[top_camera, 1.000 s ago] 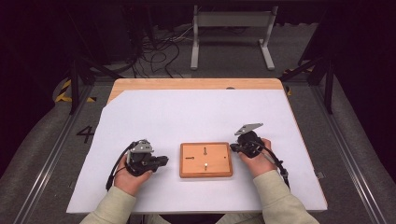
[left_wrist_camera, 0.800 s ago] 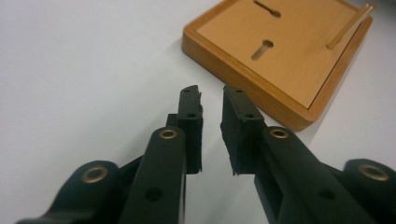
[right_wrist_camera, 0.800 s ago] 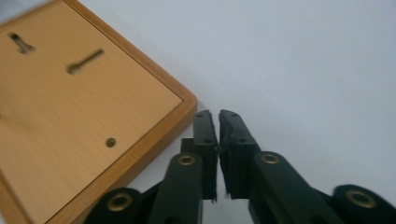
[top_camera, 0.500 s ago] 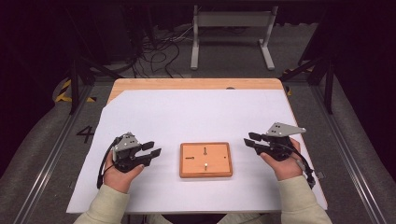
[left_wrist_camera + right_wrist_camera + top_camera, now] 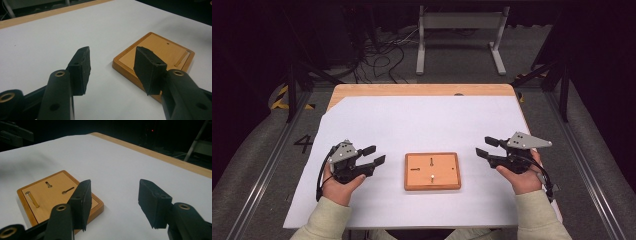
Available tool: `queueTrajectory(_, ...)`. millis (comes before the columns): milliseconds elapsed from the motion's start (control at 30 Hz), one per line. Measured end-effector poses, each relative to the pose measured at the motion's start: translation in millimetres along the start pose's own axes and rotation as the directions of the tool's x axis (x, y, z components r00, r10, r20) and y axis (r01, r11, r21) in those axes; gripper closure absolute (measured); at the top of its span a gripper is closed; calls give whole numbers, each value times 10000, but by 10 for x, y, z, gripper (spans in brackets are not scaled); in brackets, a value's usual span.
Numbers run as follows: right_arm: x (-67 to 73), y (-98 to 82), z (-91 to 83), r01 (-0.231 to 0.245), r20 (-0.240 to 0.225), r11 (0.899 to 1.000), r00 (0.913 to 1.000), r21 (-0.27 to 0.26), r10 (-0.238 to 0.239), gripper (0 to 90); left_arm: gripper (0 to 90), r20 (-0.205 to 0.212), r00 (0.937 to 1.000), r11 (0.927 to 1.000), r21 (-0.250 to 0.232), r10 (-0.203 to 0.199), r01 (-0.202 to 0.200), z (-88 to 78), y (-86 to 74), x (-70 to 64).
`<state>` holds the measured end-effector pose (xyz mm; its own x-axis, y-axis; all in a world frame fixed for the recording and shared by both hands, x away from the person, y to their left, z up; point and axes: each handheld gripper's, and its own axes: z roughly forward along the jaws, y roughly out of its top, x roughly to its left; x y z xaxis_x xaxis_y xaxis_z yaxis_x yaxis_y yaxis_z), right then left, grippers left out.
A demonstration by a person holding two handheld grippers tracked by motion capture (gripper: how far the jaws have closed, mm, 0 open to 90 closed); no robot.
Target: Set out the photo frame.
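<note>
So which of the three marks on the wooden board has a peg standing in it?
The one nearest the person on the wooden board: a pale peg stands there, while the other two are bare dark slots.

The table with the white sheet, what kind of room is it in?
Probably a lab or recording studio. The table sits among dark curtains, loose cables lie on the floor behind it, and a metal stand waits at the back.
</note>
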<state>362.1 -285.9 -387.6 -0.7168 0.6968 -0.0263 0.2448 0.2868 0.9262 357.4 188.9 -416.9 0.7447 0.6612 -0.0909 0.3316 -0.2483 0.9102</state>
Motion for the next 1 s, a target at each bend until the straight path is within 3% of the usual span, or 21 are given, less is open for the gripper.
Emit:
queueTrajectory(300,-10,-27,-45,-51,87,9994,9999,-342,54,438,487,815,9960,9989,-324,365,-340,106,56,-134)
queueTrajectory(433,-23,-44,-109,-84,286,9991,9995,-422,97,446,481,1254,9906,9981,-363,538,-496,203,98,-228)
queueTrajectory(500,-34,-56,-131,-137,301,9990,9994,-433,150,459,478,1434,9866,9965,-409,775,-724,270,120,-275)
queueTrajectory(633,-52,-78,-180,-223,383,9993,9990,-305,235,498,478,2000,9763,9965,-297,823,-779,407,165,-386)
queueTrajectory(800,-56,-93,-208,-351,94,9987,9993,-373,354,518,480,2230,9687,9940,-331,1088,-1041,493,214,-497)
queueTrajectory(1000,-39,-85,-216,-307,70,9984,9995,-473,310,510,484,2573,9626,9964,-211,847,-820,652,223,-587)
